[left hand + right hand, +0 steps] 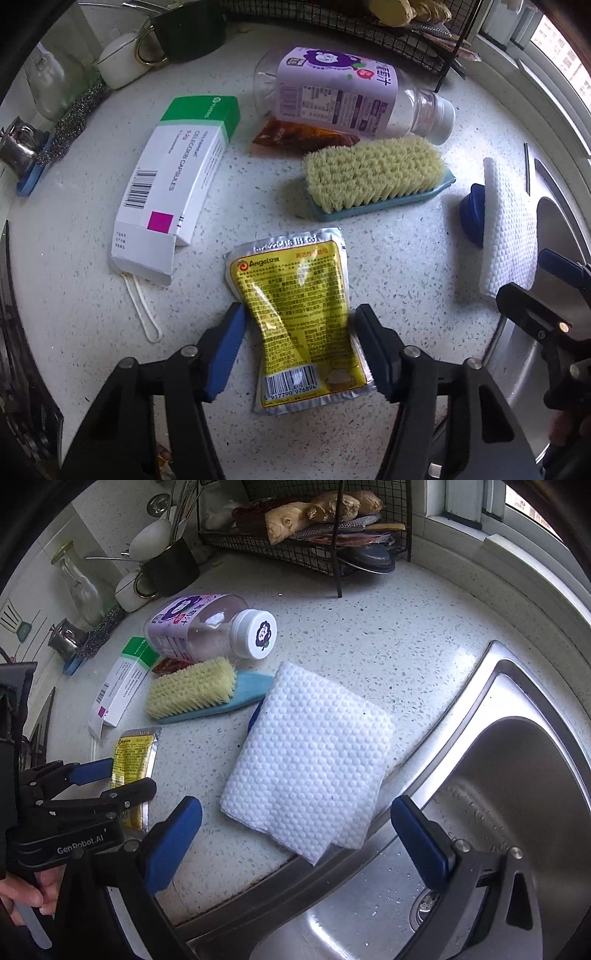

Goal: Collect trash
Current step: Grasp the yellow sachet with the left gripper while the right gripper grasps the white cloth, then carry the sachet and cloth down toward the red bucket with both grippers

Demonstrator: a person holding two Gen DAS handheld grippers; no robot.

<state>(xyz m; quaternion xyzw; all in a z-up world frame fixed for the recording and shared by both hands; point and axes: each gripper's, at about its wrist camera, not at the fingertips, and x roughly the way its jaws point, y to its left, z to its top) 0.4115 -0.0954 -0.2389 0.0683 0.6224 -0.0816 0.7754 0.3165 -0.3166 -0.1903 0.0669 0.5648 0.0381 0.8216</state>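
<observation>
A yellow and silver yeast sachet (295, 314) lies flat on the speckled counter, and my left gripper (299, 314) is shut on it, both blue pads pressing its sides so its middle is pinched narrow. The right wrist view shows the same sachet (133, 753) and left gripper (125, 775) at the far left. An opened white and green medicine box (177, 173), an empty bottle with a purple label (332, 96) and a red-brown sauce packet (299, 138) lie further back. My right gripper (295, 805) hangs open over a folded white cloth (310, 757).
A scrubbing brush (373, 177) with a pale blue back lies between the sachet and the bottle. The steel sink (517, 794) opens on the right, the cloth overhanging its rim. A wire rack (306, 546), a dark mug (170, 572) and a glass bottle (79, 583) line the back.
</observation>
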